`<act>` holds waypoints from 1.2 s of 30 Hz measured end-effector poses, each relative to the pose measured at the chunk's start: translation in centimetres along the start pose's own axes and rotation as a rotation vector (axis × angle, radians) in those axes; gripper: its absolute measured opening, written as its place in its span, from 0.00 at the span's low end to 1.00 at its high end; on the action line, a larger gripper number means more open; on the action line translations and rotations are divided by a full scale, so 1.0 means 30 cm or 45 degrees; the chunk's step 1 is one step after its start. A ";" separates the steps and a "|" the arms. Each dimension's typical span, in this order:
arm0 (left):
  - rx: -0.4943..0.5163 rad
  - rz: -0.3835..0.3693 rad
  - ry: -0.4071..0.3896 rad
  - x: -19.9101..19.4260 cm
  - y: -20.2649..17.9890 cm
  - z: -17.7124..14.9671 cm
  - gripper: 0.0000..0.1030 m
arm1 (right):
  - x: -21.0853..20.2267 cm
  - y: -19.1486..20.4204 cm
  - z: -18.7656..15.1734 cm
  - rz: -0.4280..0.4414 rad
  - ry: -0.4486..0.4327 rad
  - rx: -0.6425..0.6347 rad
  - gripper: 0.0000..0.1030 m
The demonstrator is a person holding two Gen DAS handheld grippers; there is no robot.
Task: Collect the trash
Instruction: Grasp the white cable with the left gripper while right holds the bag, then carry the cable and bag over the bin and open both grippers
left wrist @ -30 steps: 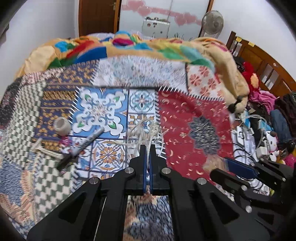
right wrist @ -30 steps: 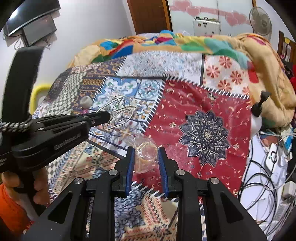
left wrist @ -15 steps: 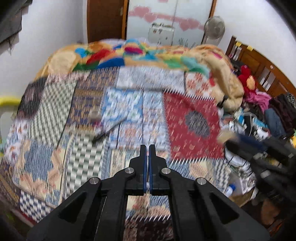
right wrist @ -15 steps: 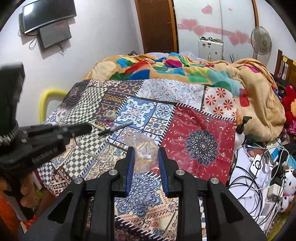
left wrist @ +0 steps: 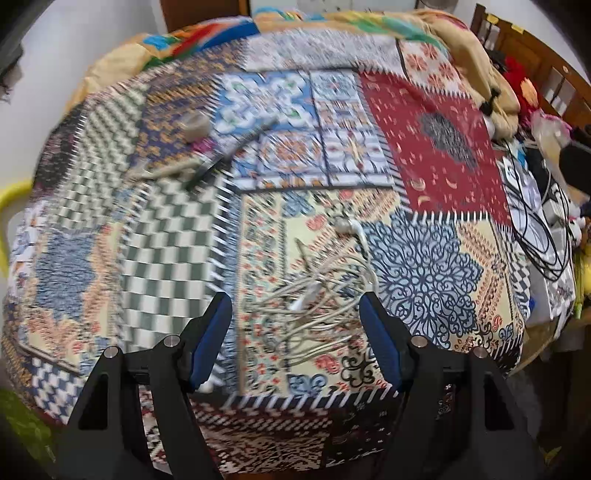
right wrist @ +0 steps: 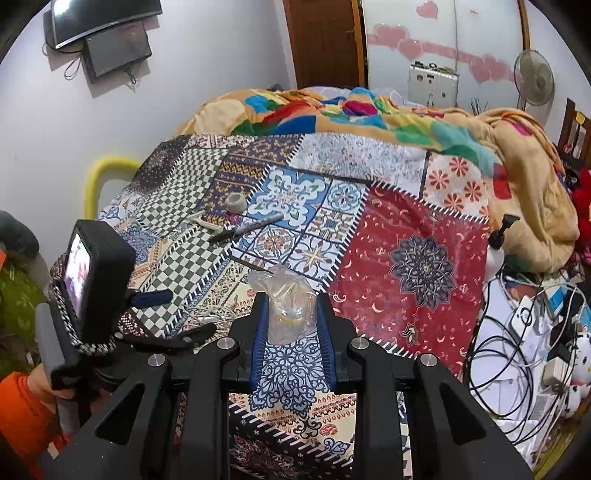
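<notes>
Clear plastic bag (right wrist: 287,306): crumpled, a yellowish ring visible inside; pinched between the blue pads of the right gripper (right wrist: 291,314), held above the patchwork bedspread (right wrist: 417,236).

White cable tangle (left wrist: 317,295): loose on the bedspread near its front edge, between the widely spread fingers of the left gripper (left wrist: 295,321); whether the fingers touch it cannot be told.

Left gripper, seen from the right wrist (right wrist: 173,314): fingers parted over the cable, camera screen lit, handle gripped by a hand in an orange sleeve.

Right-wrist view only: wall-mounted screens (right wrist: 110,33), standing fan (right wrist: 533,79), heart decals on the wardrobe.

Both views: tape roll (right wrist: 236,202), black marker (right wrist: 245,228), a pale flat item beside them; these are blurred in the left view.

Writing: print on the marker barrel, too small to read.
</notes>
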State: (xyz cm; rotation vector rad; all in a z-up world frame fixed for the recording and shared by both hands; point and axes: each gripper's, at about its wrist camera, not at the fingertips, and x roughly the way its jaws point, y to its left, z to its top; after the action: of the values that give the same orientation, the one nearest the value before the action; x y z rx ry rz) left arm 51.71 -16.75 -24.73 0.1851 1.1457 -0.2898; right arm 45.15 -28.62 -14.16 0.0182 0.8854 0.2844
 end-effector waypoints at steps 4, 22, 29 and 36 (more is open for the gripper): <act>0.047 -0.010 0.054 0.076 -0.041 0.006 0.69 | 0.042 -0.023 -0.012 0.001 0.032 0.022 0.22; -0.126 -0.152 -0.073 -0.058 -0.038 0.000 0.05 | 0.047 -0.030 -0.034 -0.042 0.073 0.010 0.23; -0.219 -0.117 -0.178 -0.301 0.047 -0.082 0.05 | -0.077 0.077 -0.012 -0.035 0.003 -0.054 0.22; -0.319 -0.021 -0.315 -0.554 0.174 -0.221 0.05 | -0.199 0.253 -0.012 0.008 -0.072 -0.144 0.22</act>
State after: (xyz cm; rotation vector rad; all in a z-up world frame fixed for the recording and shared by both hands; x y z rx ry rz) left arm 41.29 -7.69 -12.22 -0.0795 0.9285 -0.1759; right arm 39.51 -22.85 -8.84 -0.0754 0.8124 0.3379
